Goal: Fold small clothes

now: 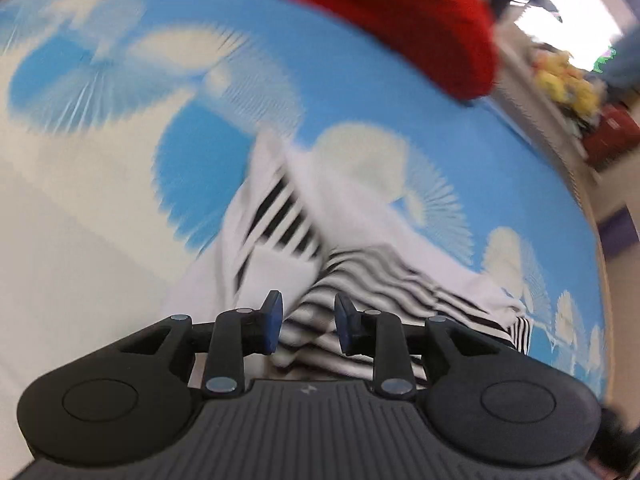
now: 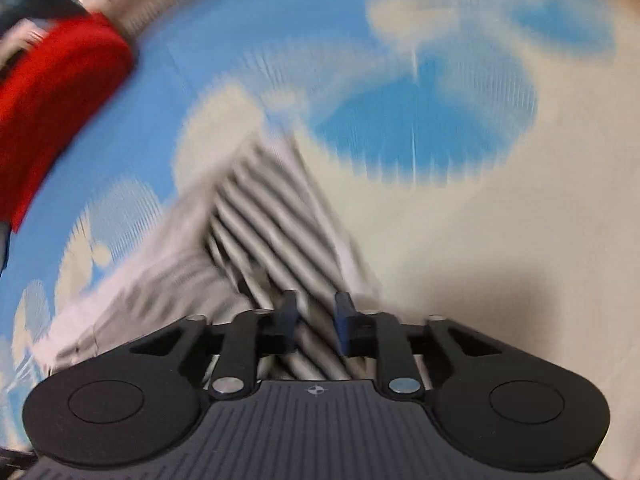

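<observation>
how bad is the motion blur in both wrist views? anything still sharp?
Left wrist: striped garment and cloud-print cloth are smeared; the left hand-held gripper stays sharp. Right wrist: blur is heavier, stripes streak; only the right hand-held gripper reads crisp.

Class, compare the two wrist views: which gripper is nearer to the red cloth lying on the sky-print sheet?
Hard to settle. Both the left gripper and right gripper hang open over the striped garment, with the red cloth far ahead in each view; blur hides any difference.

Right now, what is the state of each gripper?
Left gripper: open, over the striped garment, holding nothing.
Right gripper: open, over the same garment, holding nothing.
</observation>
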The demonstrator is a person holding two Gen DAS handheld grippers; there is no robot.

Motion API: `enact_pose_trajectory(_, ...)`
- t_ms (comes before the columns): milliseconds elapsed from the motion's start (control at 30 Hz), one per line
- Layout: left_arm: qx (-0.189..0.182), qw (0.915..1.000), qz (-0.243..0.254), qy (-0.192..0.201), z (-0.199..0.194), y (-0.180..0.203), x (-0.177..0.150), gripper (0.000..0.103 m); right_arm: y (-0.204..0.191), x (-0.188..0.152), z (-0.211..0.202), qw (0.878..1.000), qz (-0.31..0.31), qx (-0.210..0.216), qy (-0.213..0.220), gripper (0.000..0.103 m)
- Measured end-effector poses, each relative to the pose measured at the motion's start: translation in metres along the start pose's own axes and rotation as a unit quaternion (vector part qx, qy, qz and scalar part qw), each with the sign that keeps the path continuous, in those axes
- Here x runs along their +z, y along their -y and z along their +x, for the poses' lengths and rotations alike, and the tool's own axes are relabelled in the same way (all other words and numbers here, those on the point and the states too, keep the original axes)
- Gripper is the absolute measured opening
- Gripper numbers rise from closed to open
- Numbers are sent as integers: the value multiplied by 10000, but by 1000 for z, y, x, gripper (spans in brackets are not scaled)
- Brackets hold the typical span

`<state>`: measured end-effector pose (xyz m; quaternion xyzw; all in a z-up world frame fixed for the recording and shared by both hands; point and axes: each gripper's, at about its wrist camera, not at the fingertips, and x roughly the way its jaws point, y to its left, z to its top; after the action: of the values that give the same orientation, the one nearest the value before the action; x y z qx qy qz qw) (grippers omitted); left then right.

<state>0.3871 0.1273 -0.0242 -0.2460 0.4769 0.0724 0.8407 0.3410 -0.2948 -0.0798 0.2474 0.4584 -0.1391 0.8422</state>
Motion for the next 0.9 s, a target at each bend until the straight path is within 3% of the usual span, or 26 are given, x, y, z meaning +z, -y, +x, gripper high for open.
enact_pose_trajectory(100, -341, 9992, 57, -179, 7, 9, -6, 29, -15, 1, -22, 9959, -439, 562, 548, 40)
enact_pose_trajectory(167, -415, 9980, -4, -470, 24, 9, -12, 29, -25, -4, -15, 9895, -695, 1263, 81, 52)
enact_pose_trajectory(200, -323, 9966, 1, -759, 37, 6, -16, 29, -29, -9, -4, 9840, -789, 1544, -399, 60)
enact_pose_trajectory(233, -132, 9944, 13, -1047, 51, 4, -20, 29, -32, -15, 6, 9800, -854, 1608, -800, 61)
enact_pose_trajectory(300, 291, 9906, -24, -1337, 63, -6, -28, 24, -33, -32, 27, 9802, -1033, 997, -1362, 60)
enact_pose_trajectory(367, 253, 9921, -63, -1227, 56, -3, -24, 24, -27, -42, 39, 9801, -1045, 540, -1597, 60)
enact_pose_trajectory(500, 18, 9974, 297, -655, 33, 17, -20, 31, -27, -38, 27, 9835, -1003, 689, -1338, 60)
enact_pose_trajectory(633, 228, 9915, 242, -1256, 59, 16, -34, 33, -30, -41, 22, 9804, -1191, 663, -1423, 60)
enact_pose_trajectory(700, 463, 9902, 138, -1310, 57, 10, -40, 33, -29, -44, 18, 9807, -1264, 487, -1407, 60)
enact_pose_trajectory(767, 430, 9929, 139, -1104, 33, 11, -43, 33, -34, -45, 7, 9859, -1267, 333, -1043, 57)
enact_pose_trajectory(833, 100, 9966, 421, -696, -3, 15, -46, 33, -38, -43, -24, 9878, -1348, 585, -513, 55)
enact_pose_trajectory(900, 59, 9961, 804, -368, -38, 18, -49, 34, -38, -46, -73, 9843, -1507, 909, 109, 55)
